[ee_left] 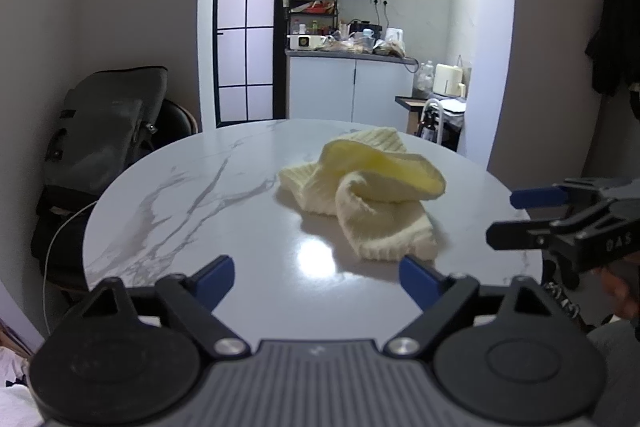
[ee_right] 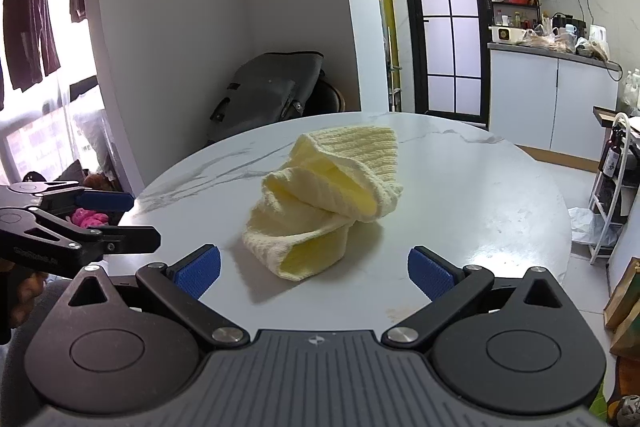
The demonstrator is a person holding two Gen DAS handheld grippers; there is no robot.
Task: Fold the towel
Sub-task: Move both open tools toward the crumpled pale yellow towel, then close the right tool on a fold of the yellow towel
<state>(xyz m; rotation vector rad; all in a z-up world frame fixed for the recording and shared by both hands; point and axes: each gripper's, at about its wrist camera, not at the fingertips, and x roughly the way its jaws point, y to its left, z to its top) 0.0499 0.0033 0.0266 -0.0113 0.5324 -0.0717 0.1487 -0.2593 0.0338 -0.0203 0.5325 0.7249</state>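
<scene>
On the round white marble-patterned table [ee_left: 200, 195], the pale yellow ribbed towel [ee_right: 328, 199] is seen lying crumpled and unfolded near the middle, no fold being judged made, while left gripper [ee_left: 316, 279] and right gripper [ee_right: 314, 269] fingers are held apart, empty.

We look from both grippers, low and close over the round table [ee_left: 168, 227], slanting down; both views share the crumpled towel [ee_left: 360, 187] and the kitchen behind.
</scene>
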